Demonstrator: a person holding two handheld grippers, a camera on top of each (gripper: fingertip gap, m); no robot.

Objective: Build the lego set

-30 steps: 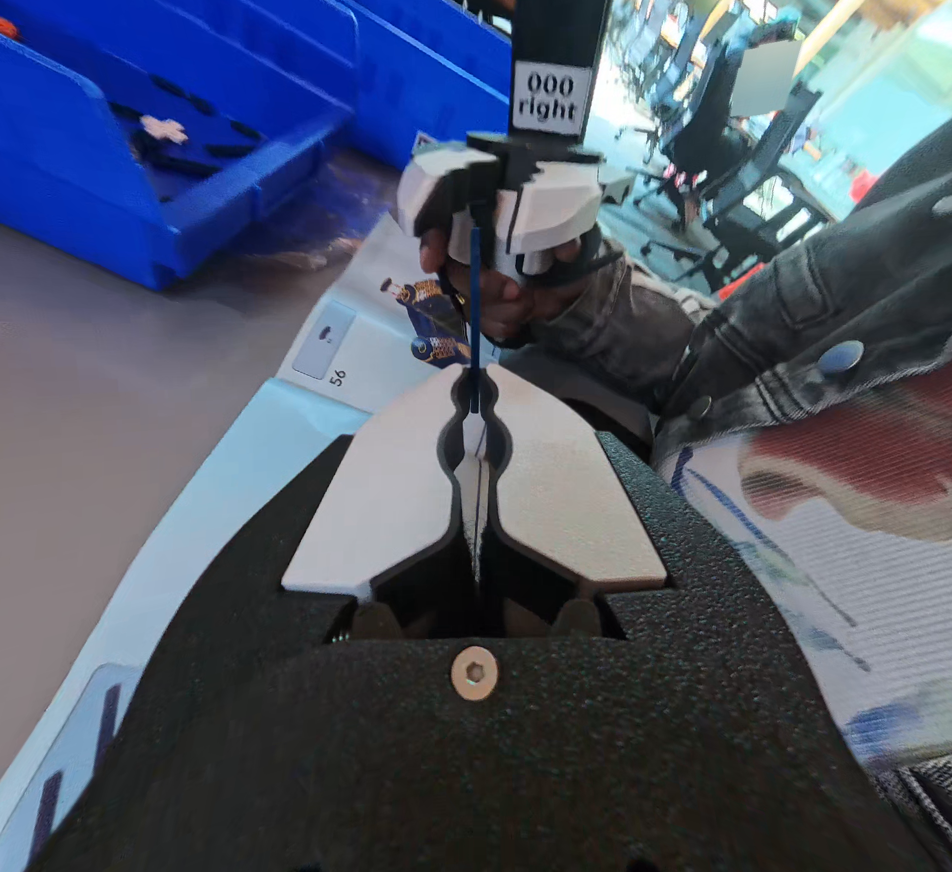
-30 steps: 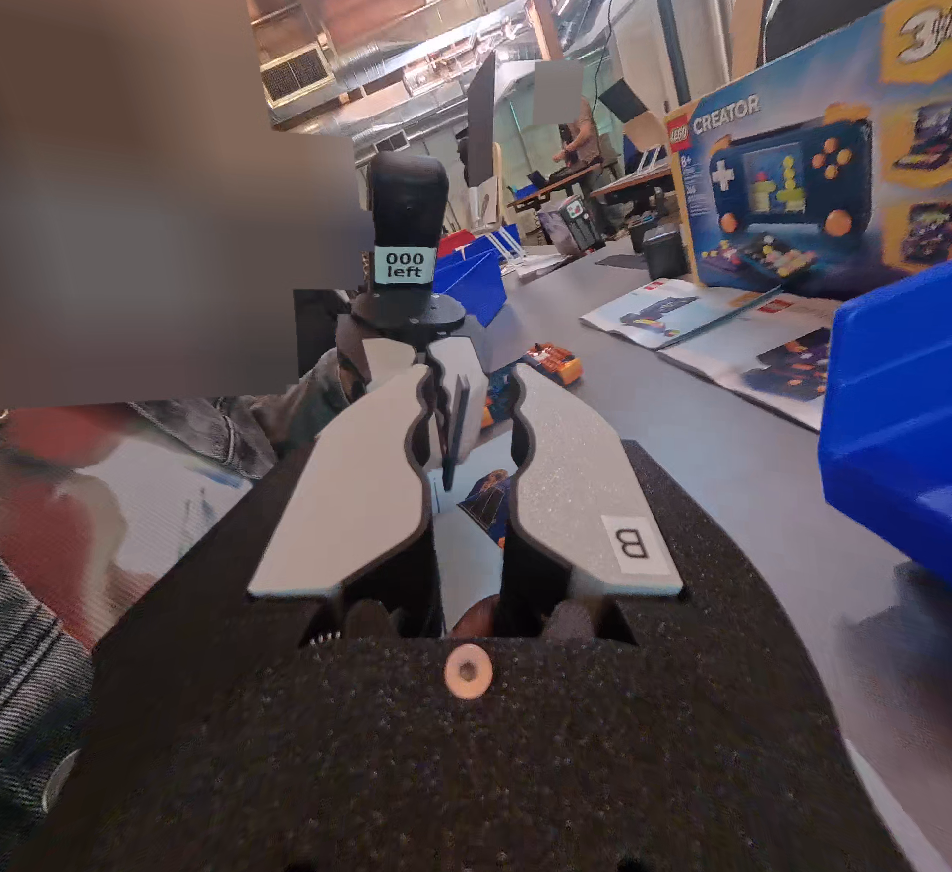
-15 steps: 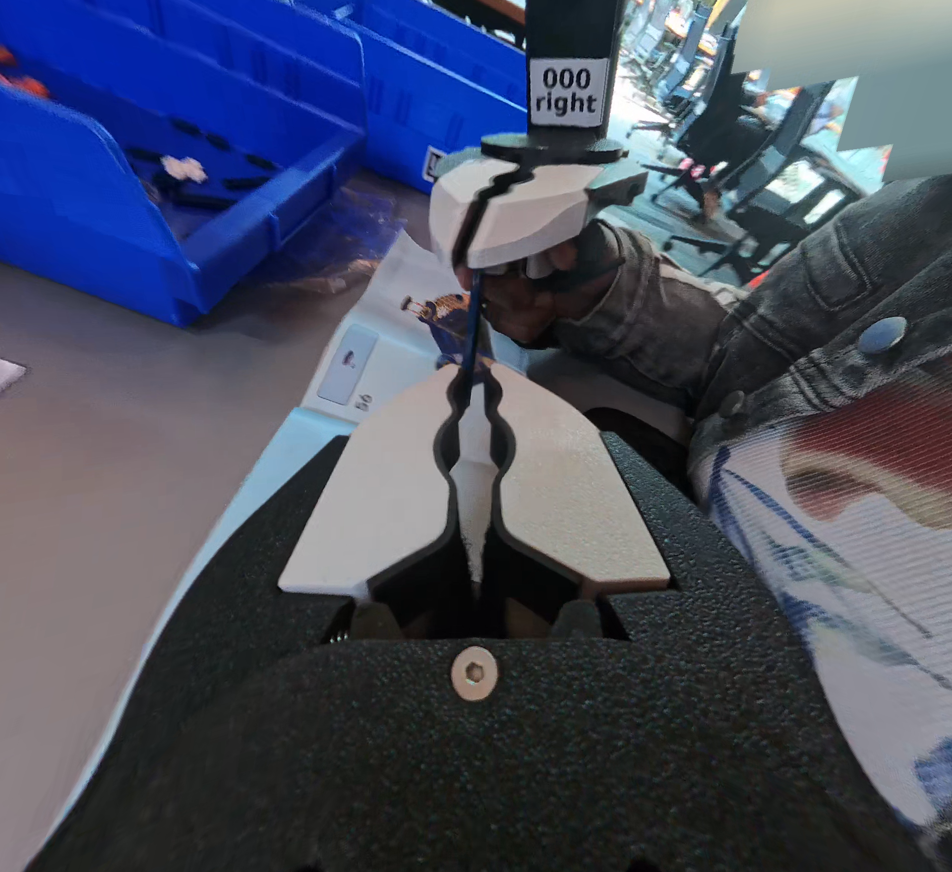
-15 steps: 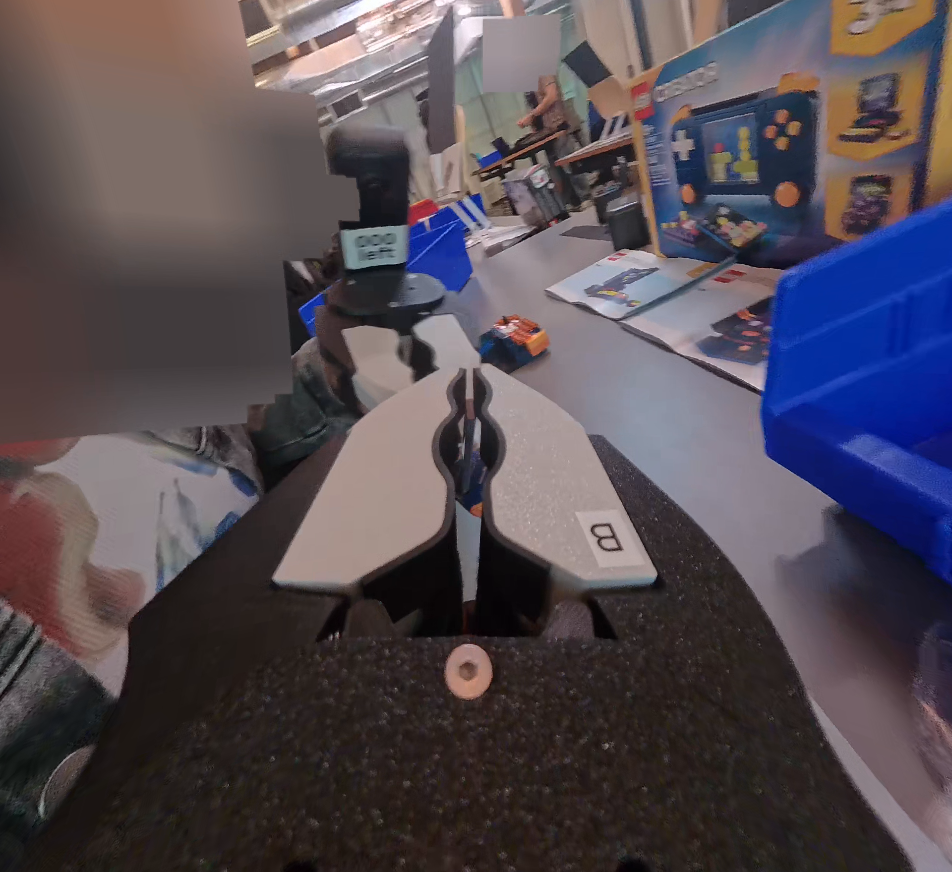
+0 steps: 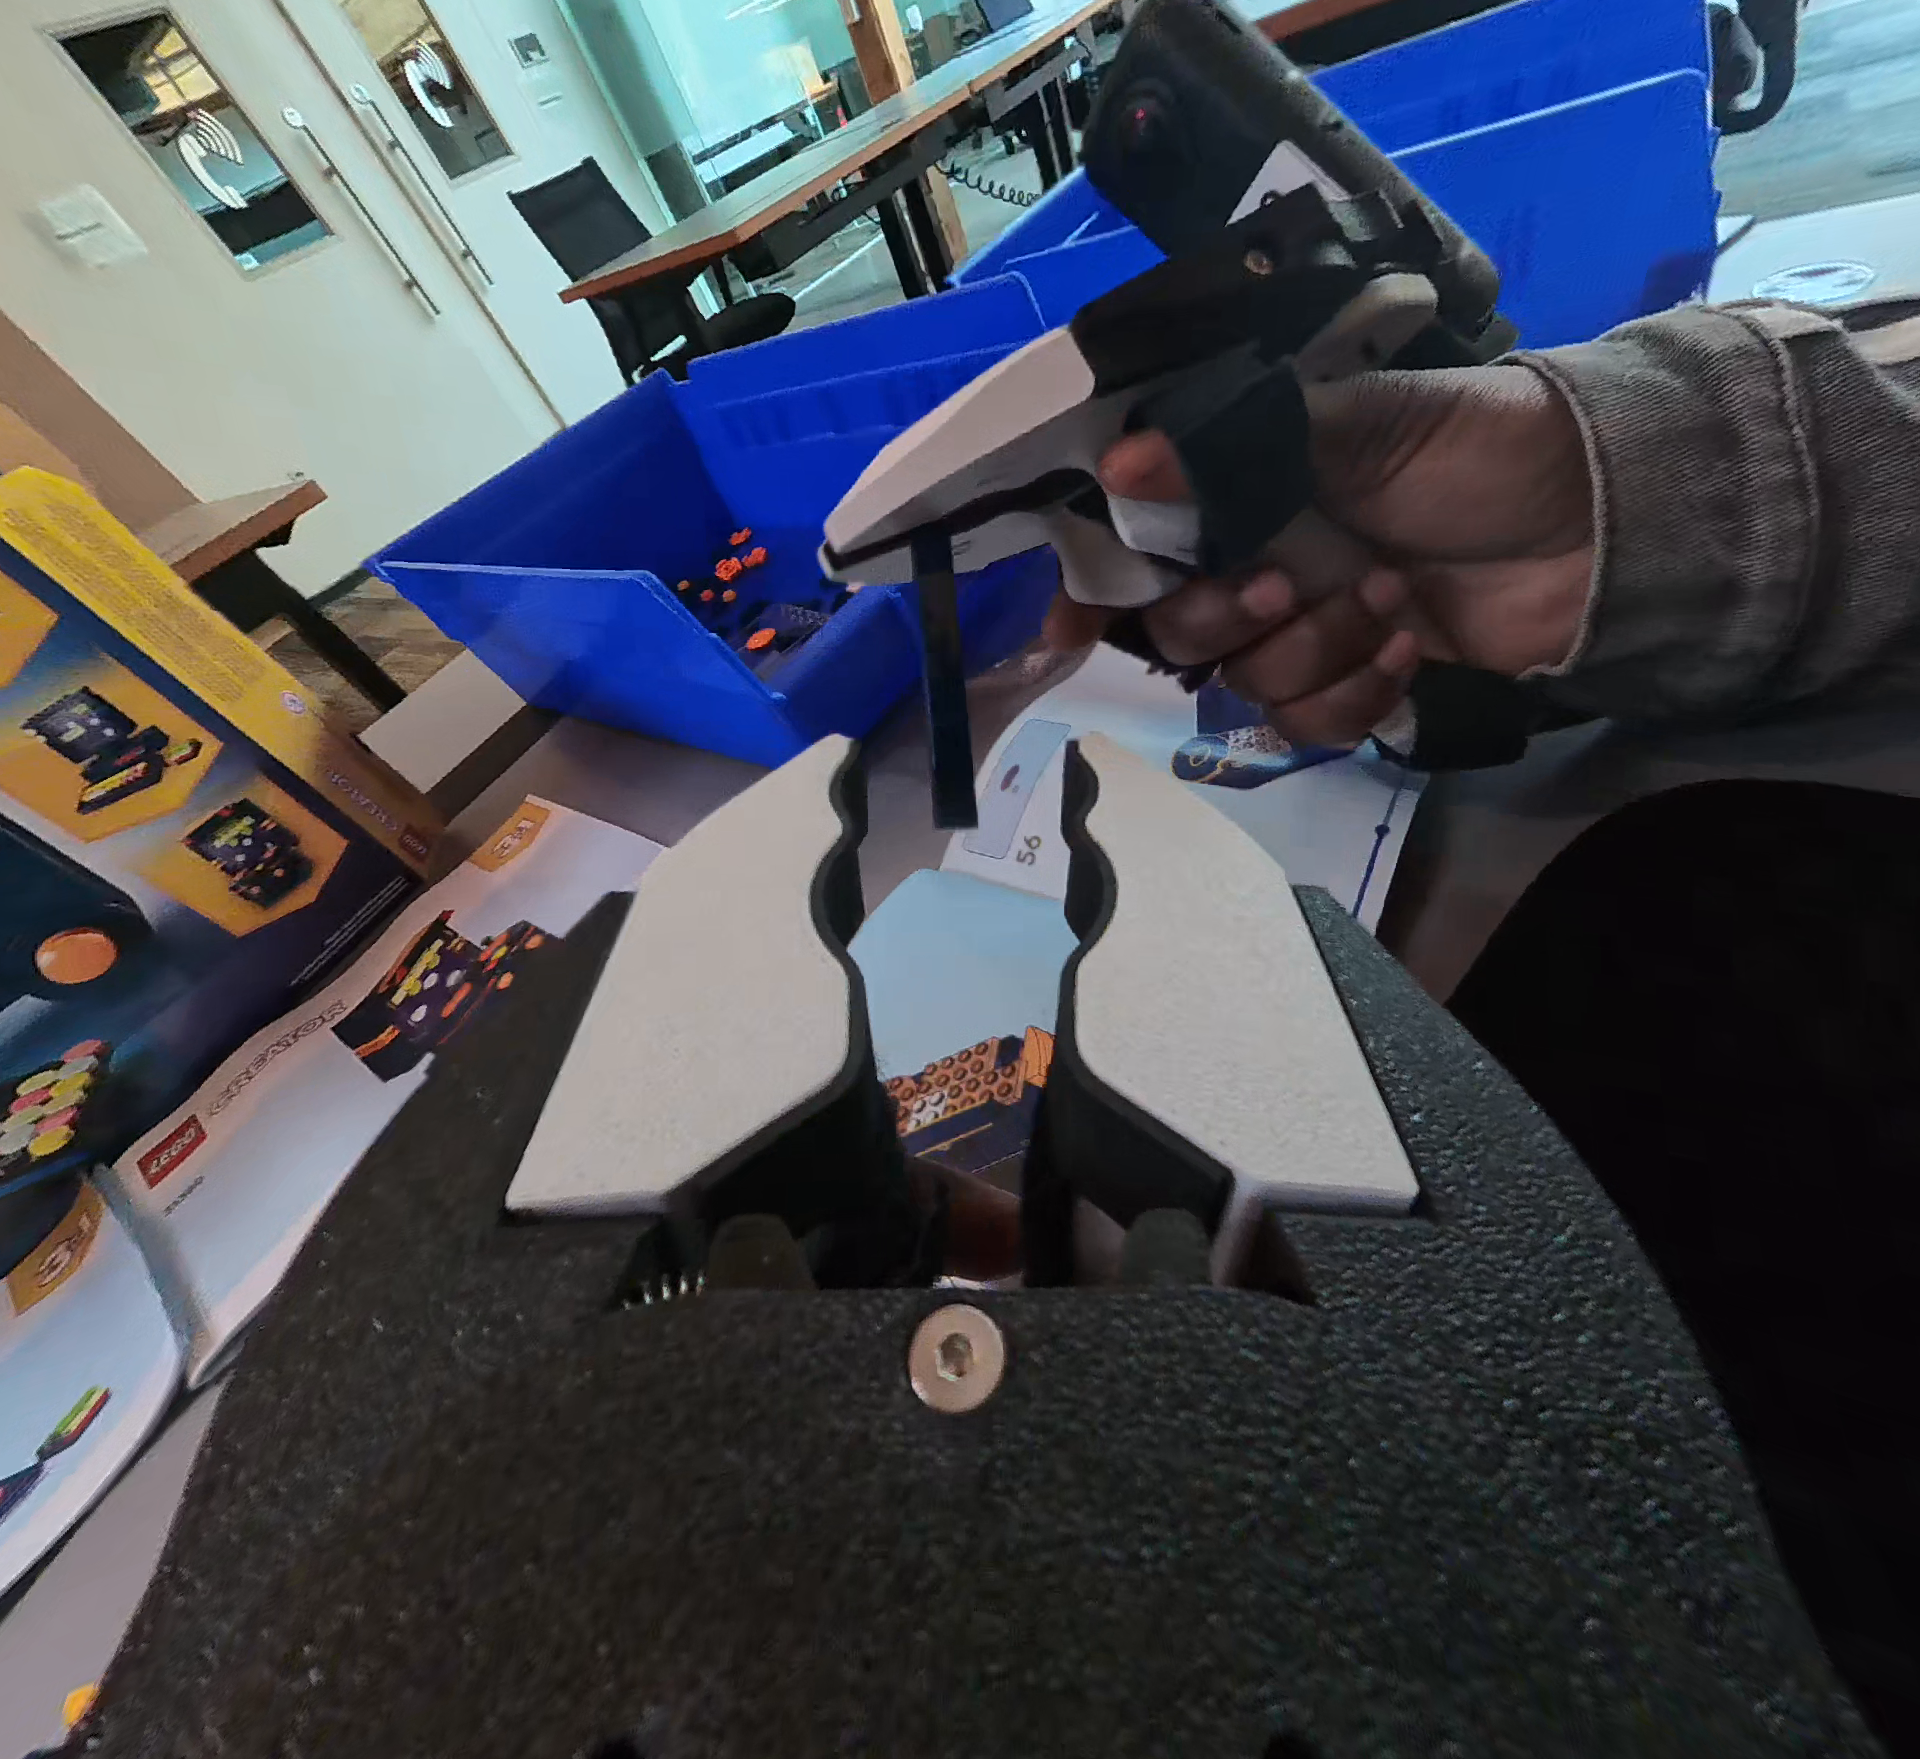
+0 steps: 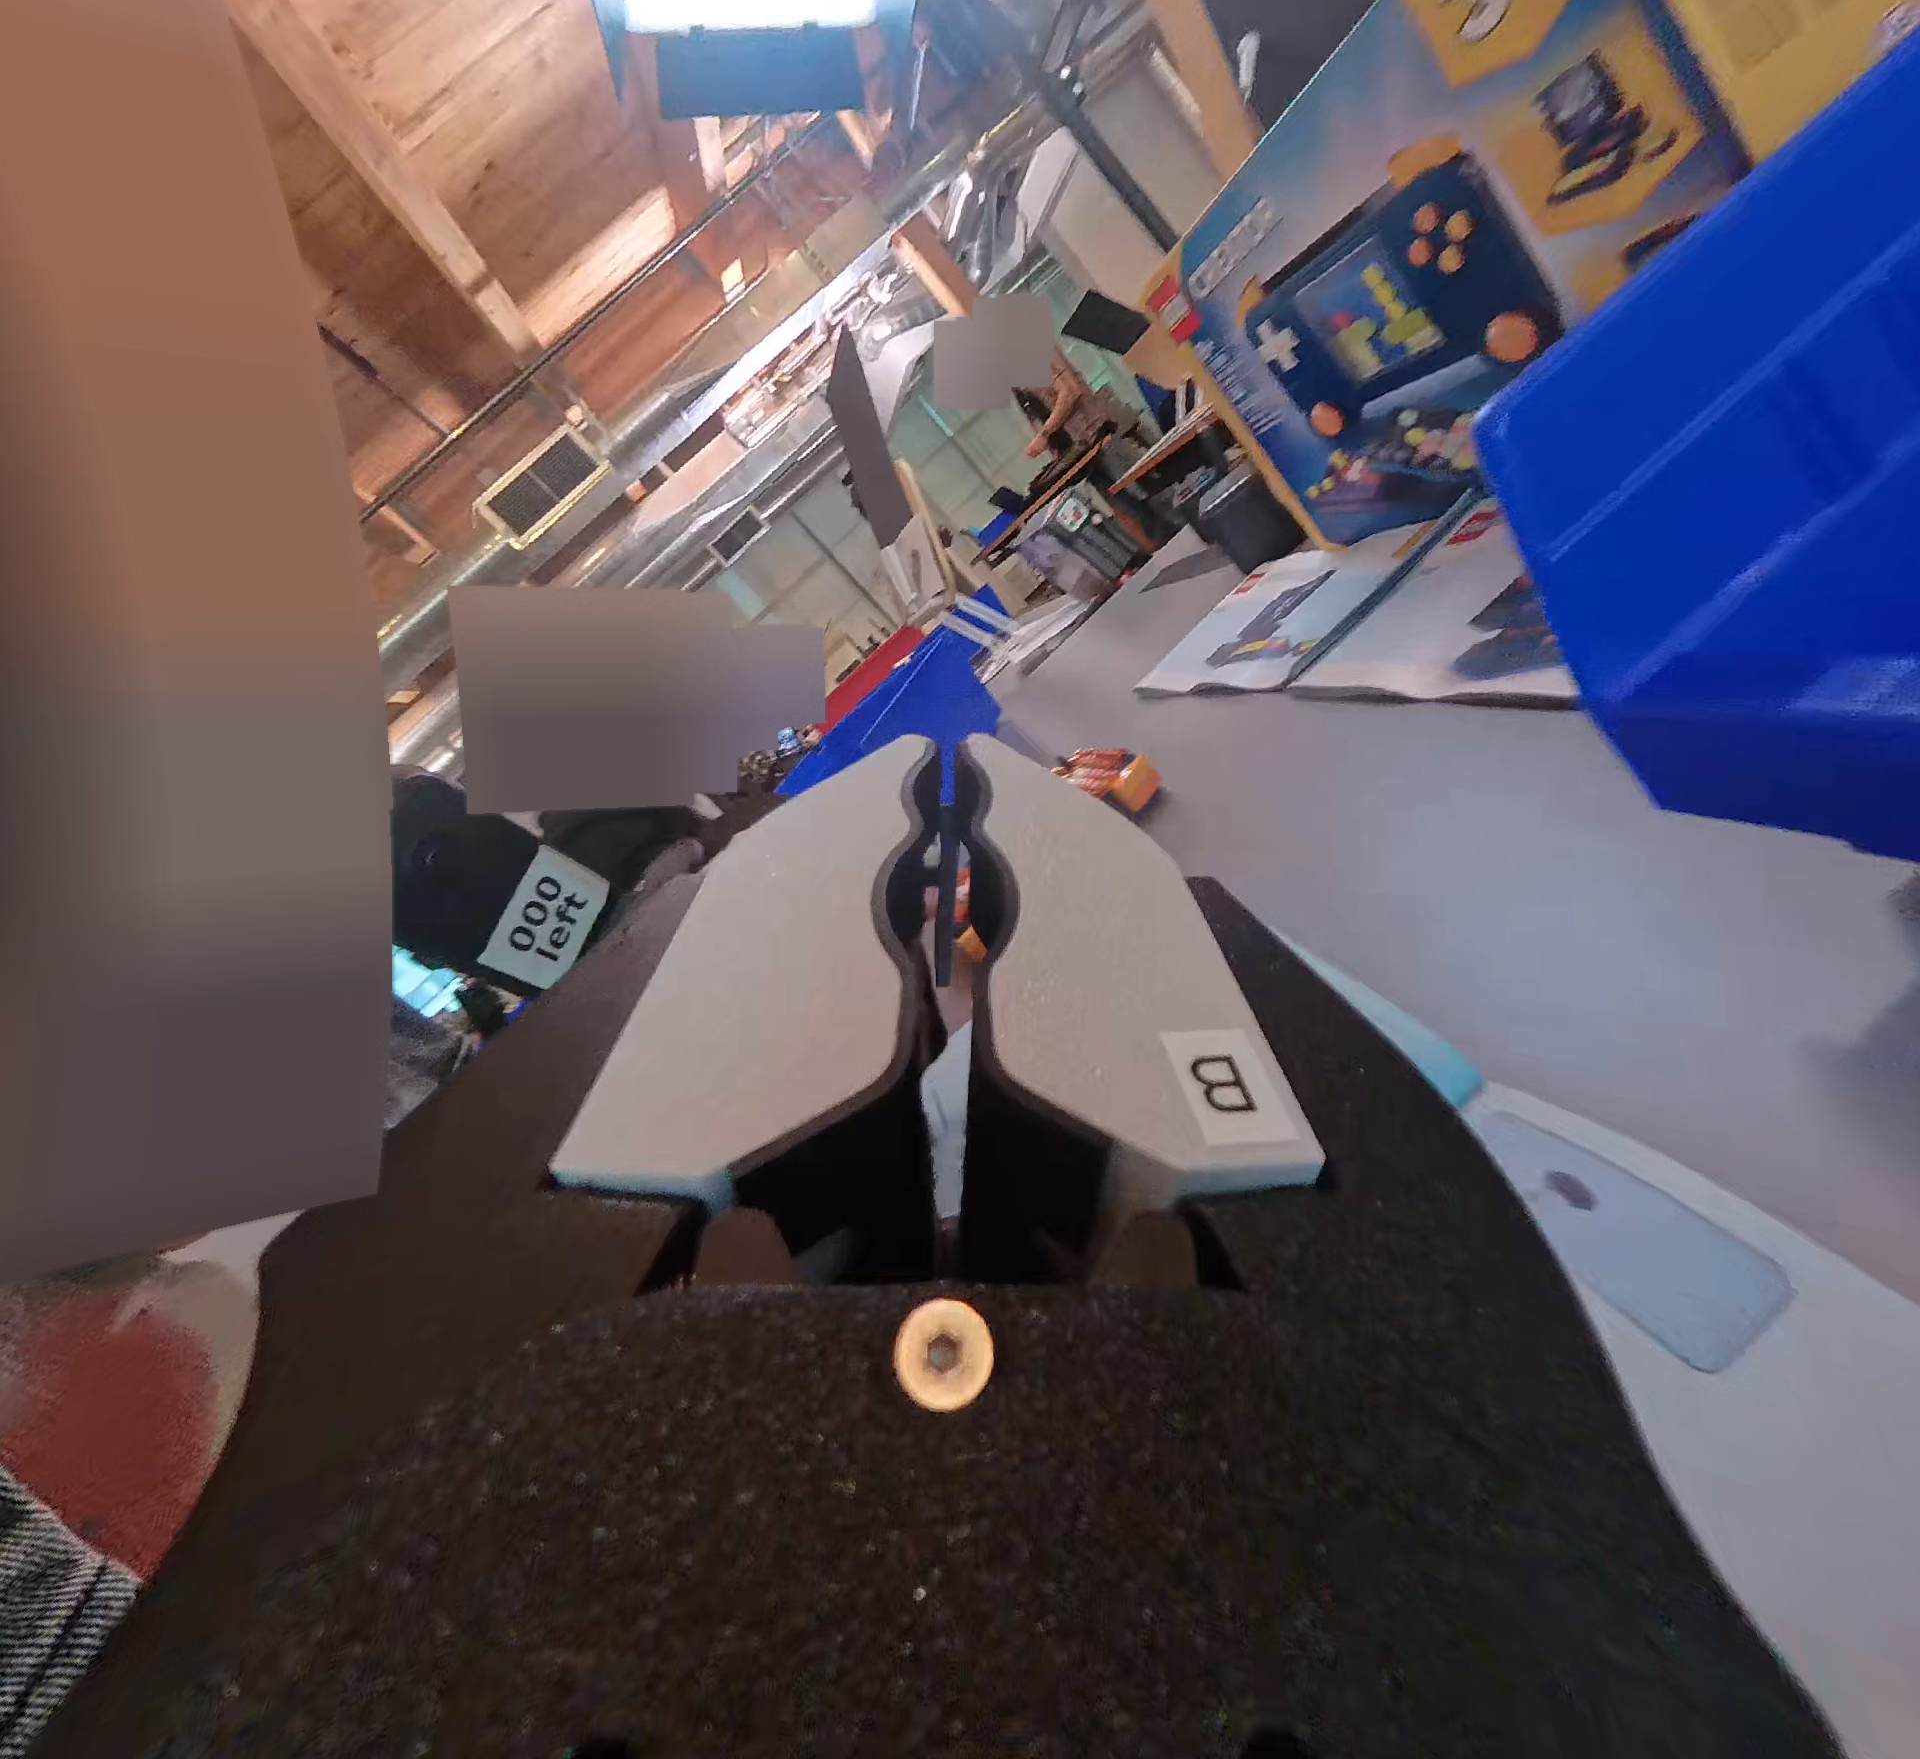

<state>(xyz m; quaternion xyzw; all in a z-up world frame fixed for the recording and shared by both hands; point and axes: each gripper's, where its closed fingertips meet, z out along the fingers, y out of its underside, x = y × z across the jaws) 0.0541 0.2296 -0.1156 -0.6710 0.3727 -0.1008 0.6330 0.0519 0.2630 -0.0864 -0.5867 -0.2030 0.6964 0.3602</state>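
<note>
My right gripper (image 6: 945, 753) is shut on a thin dark blue strip (image 6: 943, 878), which stands edge-on between its pads. In the left wrist view the right gripper (image 5: 842, 556) is held by a hand at the upper right, and the strip (image 5: 945, 670) hangs down from its closed tips. My left gripper (image 5: 961, 764) is open. The strip's lower end sits between the left fingertips (image 5: 810, 774) with a gap on both sides, so nothing touches it there. Both grippers hover over an open instruction booklet (image 5: 1247, 826).
Blue bins (image 5: 623, 629) stand just beyond the grippers, one holding small orange pieces (image 5: 732, 566). A toy set box (image 5: 156, 774) and booklets (image 5: 312, 1086) lie to the left. A small orange model (image 6: 1117, 774) sits on the grey table (image 6: 1455, 878). A blue bin (image 6: 1714, 514) is close on the right. There is about 5 cm between the tips of the two grippers.
My right gripper shut on the strip while the left still held it. My left gripper has since opened and let go, so the right holds the strip alone. Both views have swung round.
</note>
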